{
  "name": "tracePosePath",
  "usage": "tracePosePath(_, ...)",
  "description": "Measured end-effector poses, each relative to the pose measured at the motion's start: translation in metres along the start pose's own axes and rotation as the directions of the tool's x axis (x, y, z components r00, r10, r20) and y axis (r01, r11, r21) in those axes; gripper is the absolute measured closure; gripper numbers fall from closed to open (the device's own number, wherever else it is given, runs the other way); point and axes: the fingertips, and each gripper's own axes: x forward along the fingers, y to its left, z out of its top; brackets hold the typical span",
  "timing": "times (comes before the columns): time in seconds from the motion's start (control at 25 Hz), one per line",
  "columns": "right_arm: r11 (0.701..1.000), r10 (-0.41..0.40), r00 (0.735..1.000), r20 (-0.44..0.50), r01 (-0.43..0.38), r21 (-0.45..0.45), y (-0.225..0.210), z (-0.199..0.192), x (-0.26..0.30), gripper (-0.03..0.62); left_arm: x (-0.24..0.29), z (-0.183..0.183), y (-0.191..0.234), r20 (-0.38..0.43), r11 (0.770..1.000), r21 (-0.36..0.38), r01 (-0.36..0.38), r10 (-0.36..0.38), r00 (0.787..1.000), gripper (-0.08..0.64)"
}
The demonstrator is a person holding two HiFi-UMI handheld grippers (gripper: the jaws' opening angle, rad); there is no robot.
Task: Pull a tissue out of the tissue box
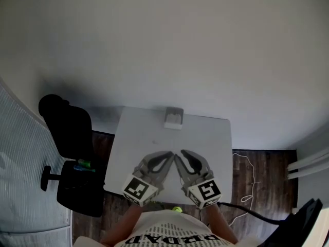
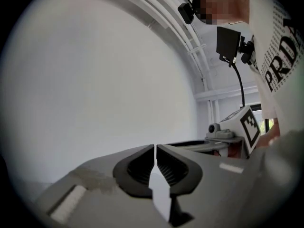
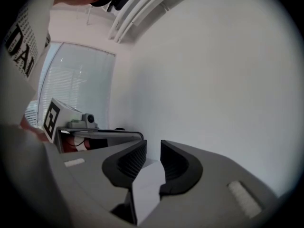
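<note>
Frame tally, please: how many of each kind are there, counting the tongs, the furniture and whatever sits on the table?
tongs: 2, the left tongs and the right tongs
tissue box: 1
table: 1
office chair: 1
total: 5

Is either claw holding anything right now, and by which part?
Nothing is held. The left claw is shut empty, the right claw slightly open and empty; the tissue box sits untouched at the far edge of the table.
</note>
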Motion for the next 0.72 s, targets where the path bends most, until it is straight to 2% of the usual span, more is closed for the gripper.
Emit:
tracePosePath(0.28, 0.998, -0.045, 0.998, -0.052, 0.043, -0.038, -0.004, -0.010, 0.040, 0.489, 0.004, 0.004, 0.041, 0.027, 0.998, -0.063, 0.021, -0.019, 0.999, 0.554)
tracePosePath(0.48, 0.996, -0.072, 0.996, -0.045, 0.069, -0.058, -0.003, -0.014, 0.050, 0.489, 0.002, -0.011, 0.052, 0.009, 0.997, 0.001, 0.074, -0.074, 0.997, 0.554)
tracePosePath(0.6, 0.995, -0.079, 0.996, -0.046, 0.075, -0.071, -0.002, -0.013, 0.054, 0.492, 0.003, -0.010, 0.056, 0.016, 0.997, -0.021, 0.067, -0.067, 0.998, 0.554)
tracePosePath(0.72, 0.994, -0.078, 0.995, -0.057, 0.073, -0.083, -0.005, -0.011, 0.058, 0.523, 0.007, -0.008, 0.059, 0.021, 0.998, -0.029, 0.054, -0.054, 0.998, 0.554)
